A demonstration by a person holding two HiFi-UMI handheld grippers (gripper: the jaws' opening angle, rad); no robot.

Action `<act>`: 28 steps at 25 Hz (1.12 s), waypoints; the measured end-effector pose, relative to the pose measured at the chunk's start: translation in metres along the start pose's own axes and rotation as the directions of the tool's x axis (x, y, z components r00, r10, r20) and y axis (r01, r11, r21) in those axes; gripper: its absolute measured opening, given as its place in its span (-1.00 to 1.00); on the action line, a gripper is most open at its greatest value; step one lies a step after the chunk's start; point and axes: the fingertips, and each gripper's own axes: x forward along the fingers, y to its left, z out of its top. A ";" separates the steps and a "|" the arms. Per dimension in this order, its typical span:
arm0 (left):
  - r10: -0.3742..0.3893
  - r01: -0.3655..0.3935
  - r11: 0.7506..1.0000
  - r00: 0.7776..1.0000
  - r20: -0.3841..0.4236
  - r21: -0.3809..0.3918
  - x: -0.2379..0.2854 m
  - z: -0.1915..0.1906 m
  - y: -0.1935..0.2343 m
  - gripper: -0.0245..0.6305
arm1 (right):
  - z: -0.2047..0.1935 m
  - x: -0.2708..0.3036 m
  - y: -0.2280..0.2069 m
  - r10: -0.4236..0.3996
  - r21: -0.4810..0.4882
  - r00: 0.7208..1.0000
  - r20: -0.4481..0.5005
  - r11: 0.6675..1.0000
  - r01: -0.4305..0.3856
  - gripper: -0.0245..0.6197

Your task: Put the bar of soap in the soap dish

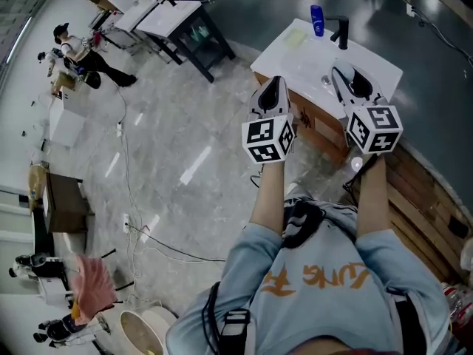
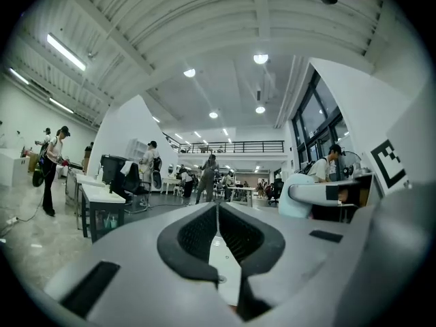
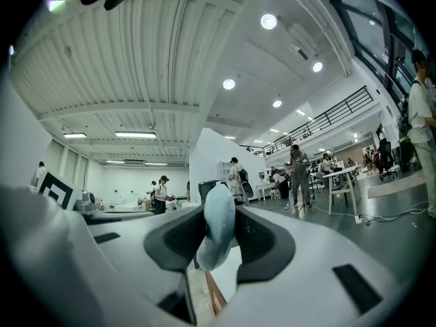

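White counter (image 1: 295,58) upper right holding blue bottle (image 1: 317,19), faucet (image 1: 341,29). Right gripper (image 3: 218,216) pinching pale soap bar (image 3: 216,234); left gripper (image 2: 216,213) sitting closed, empty. Shirt print (image 1: 318,278) unreadable.

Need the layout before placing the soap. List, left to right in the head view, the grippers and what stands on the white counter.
left gripper → yellow pad → blue bottle → right gripper. The black faucet overlaps the right gripper sideways, so it is left out.

Pale-blue soap bar (image 3: 216,231) upright, clamped between right tongs (image 3: 219,210).
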 end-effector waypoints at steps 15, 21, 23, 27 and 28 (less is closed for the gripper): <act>0.009 -0.008 0.999 1.000 0.027 -0.038 0.031 0.009 0.052 -0.83 | 0.008 0.060 0.001 0.006 -0.025 1.000 -0.002 1.000 -0.006 -0.48; 0.021 -0.019 0.994 1.000 0.023 -0.107 0.083 -0.010 0.094 -0.83 | -0.009 0.120 -0.018 0.001 -0.046 0.999 -0.054 0.999 -0.003 -0.48; 0.003 -0.003 0.994 1.000 0.001 -0.111 0.102 -0.019 0.103 -0.83 | -0.016 0.143 -0.022 -0.001 -0.033 0.998 -0.069 0.999 -0.001 -0.48; -0.006 -0.003 0.989 0.998 -0.063 -0.145 0.143 -0.044 0.138 -0.83 | -0.046 0.199 -0.018 0.019 -0.009 0.991 -0.131 1.000 -0.020 -0.48; -0.008 -0.005 0.988 0.996 -0.085 -0.156 0.151 -0.053 0.146 -0.83 | -0.055 0.210 -0.018 0.021 0.003 0.989 -0.147 1.000 -0.021 -0.48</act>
